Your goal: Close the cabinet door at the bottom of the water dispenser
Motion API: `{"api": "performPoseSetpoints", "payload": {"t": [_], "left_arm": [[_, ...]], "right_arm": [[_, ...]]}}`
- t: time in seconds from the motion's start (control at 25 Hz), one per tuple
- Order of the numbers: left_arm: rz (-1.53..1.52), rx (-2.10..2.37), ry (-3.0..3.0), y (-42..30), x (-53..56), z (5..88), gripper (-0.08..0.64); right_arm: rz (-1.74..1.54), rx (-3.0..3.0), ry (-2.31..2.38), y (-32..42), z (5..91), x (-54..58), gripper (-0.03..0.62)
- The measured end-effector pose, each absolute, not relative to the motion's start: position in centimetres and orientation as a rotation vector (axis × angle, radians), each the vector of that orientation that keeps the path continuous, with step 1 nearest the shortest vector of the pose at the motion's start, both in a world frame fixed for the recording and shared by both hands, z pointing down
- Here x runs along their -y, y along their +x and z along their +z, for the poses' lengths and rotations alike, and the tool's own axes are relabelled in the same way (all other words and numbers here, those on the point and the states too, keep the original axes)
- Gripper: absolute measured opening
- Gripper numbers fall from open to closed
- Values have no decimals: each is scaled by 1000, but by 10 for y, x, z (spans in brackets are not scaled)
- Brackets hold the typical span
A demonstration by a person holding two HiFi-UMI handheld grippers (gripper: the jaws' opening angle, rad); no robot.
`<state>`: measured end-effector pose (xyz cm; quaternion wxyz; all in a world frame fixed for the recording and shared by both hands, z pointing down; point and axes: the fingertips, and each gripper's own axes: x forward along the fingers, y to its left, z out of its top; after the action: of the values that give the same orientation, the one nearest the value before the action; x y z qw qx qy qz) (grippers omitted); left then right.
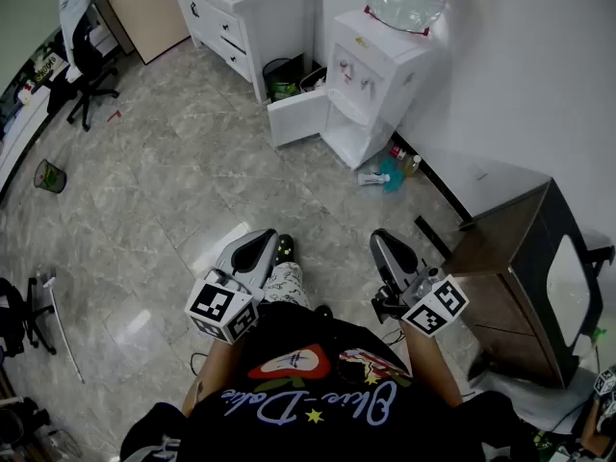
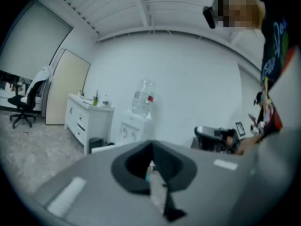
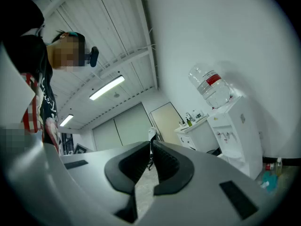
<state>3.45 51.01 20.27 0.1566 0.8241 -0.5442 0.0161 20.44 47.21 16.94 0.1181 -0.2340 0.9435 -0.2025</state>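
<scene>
cabinet door (image 1: 296, 115) open, white | left gripper (image 1: 264, 242) seemingly closed | right gripper (image 1: 384, 241) jaws together

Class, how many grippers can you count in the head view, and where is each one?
2. The left gripper sits just left of centre, the right gripper just right of centre, both held low before the person. None seems hidden.
</scene>
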Motion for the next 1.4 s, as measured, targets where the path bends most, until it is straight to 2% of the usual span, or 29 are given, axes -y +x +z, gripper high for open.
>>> {"api": "performPoseSetpoints", "payload": {"t": [0.2, 0.52, 0.68, 0.88, 1.08, 1.4], "left_arm": [[18, 1569, 2383, -2, -427, 216, 0], [61, 1406, 2567, -77, -215, 202, 0], [90, 1336, 2579, -107, -132, 226, 0], [303, 1279, 2473, -128, -59, 304, 0], [350, 1278, 2394, -137, -7, 377, 0], [532, 1308, 2258, -172, 56, 556, 0]], "right_arm": [[-556, -2788, -696, 162, 179, -389, 17], [-532, -2771, -808, 54, 180, -195, 17], [-553, -2838, -863, 1, 205, -110, 17], [-695, -2840, -966, -30, 266, -41, 17], [-799, -2866, -990, -43, 332, 13, 17], [-939, -2867, -952, -76, 455, 52, 17]]}}
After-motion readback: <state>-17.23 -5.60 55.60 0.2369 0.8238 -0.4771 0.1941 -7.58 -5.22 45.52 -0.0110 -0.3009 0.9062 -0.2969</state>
